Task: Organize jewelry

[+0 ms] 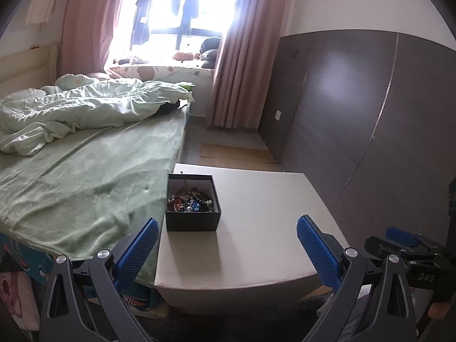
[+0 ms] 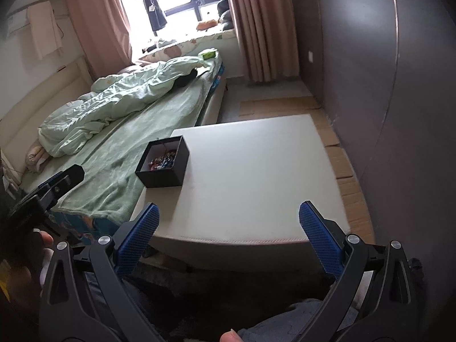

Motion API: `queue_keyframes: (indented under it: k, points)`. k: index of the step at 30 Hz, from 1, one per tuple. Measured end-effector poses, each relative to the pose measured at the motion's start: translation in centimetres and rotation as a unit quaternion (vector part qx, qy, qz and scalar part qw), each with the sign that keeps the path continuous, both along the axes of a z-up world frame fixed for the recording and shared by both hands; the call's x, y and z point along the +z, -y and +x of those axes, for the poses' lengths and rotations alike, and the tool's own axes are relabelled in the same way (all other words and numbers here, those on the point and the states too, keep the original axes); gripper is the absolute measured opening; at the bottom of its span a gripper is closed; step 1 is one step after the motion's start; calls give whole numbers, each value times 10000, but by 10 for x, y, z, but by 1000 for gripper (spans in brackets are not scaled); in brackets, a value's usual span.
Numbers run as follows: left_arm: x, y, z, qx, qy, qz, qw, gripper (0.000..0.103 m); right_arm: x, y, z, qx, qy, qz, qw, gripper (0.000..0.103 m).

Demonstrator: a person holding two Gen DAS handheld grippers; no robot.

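My left gripper point(image 1: 228, 245): blue pads spread wide, holding nothing, poised over the near edge of the white table point(image 1: 262, 239). My right gripper point(image 2: 229, 228): likewise wide apart, nothing held. Black box point(image 1: 193, 205): lidless, on the table's left side beside the bed point(image 1: 85, 171), containing mixed beaded jewelry point(image 1: 190, 199).

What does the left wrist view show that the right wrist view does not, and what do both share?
Only the left wrist view looks nearly straight into the black box, showing the jewelry heaped across its floor. Only the right wrist view shows the cloth hanging on the wall and the person's thumb. Both share the box on the white table beside the bed, and each shows its own gripper open: left gripper, right gripper.
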State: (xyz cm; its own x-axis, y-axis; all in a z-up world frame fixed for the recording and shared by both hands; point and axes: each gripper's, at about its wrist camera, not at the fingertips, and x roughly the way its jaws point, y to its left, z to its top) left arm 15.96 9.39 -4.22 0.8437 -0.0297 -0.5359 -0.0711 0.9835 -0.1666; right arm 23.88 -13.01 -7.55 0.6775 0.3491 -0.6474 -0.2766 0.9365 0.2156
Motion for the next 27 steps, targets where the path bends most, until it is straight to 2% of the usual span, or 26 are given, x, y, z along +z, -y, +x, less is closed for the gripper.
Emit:
queue_keyframes:
  k: [10, 15, 22, 27]
  points:
    - [0, -1, 0, 19, -18, 28, 10000, 94, -3, -9, 0, 38, 2, -90, 10000, 98]
    - [0, 2, -2, 16, 18, 210, 9998, 94, -3, -10, 2, -2, -34, -142, 9999, 98]
    - [-1, 1, 1, 54, -13, 227, 9997, 94, -4, -9, 3, -13, -56, -108, 9999, 98]
    - [-3, 7, 3, 61, -73, 383, 9992, 94, -5, -9, 4, -32, -48, -136, 9999, 98]
